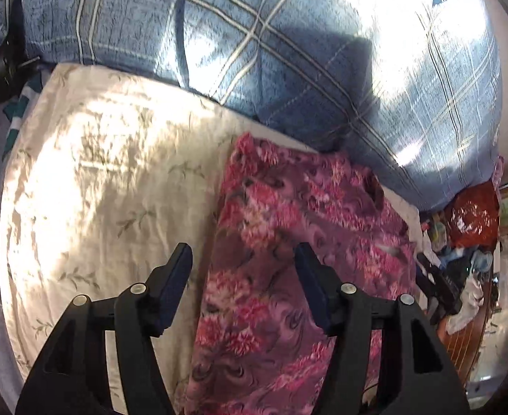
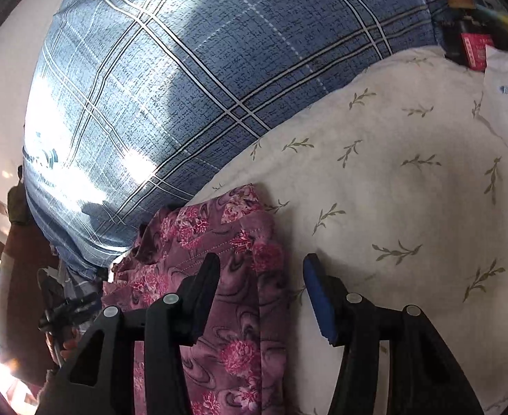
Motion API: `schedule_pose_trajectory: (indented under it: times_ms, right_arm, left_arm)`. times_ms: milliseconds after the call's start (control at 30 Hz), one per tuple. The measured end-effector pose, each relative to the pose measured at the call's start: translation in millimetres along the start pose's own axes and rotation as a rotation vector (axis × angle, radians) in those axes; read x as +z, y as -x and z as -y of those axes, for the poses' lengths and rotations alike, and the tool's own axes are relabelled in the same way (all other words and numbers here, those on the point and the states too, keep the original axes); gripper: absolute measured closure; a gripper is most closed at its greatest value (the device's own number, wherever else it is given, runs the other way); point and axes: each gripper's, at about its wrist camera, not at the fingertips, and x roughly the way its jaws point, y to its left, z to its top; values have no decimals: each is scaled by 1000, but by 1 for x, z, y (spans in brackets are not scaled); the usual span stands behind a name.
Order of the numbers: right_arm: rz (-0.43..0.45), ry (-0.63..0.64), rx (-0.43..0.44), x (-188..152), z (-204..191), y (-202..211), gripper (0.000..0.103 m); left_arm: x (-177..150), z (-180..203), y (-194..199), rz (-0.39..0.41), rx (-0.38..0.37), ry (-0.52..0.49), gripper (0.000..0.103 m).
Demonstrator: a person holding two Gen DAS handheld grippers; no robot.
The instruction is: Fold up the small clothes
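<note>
Purple floral garment (image 1: 288,259) — beneath left hand-held gripper (image 1: 243,259), jaws apart

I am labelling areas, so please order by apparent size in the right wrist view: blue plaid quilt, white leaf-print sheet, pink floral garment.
1-2. blue plaid quilt and white leaf-print sheet: look alike, unranked.
3. pink floral garment: smallest, partly hidden by the right gripper.

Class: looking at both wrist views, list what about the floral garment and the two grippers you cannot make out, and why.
1. Floral garment: near end cut off by the bottom edge, both views.
2. Garment type: unclear; left view blurred.
3. Left gripper and right gripper: whether touching the cloth, undecidable.
</note>
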Motion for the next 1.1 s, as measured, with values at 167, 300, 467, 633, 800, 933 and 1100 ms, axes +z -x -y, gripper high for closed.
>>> schedule_pose_trajectory:
  times_ms: [167,300,467,633,800,933,1100]
  right_arm:
    - [-6,57,-2,-2,-14,-4,63]
    - [-3,210,-72,-7,-36,-3,80]
    - [-4,118,-59,-5,-26,-9,76]
    - [41,231,-125,-10,-35,-7,95]
    - [90,307,-84,-15,-53,21,96]
    - [141,313,-17,-8,-69,44,96]
    - [226,277,31,17,-78,57,97]
  left_arm:
    - [-19,30,2,55,19,-122,58]
    - [-29,49,6,99,66,-221,96]
    - [-32,52,-10,86,106,-247,85]
    - [-31,48,-16,111,132,-220,89]
    - [-39,54,1,188,149,-214,101]
    - [-36,56,33,269,115,-171,101]
    - [-8,57,46,341,125,-120,101]
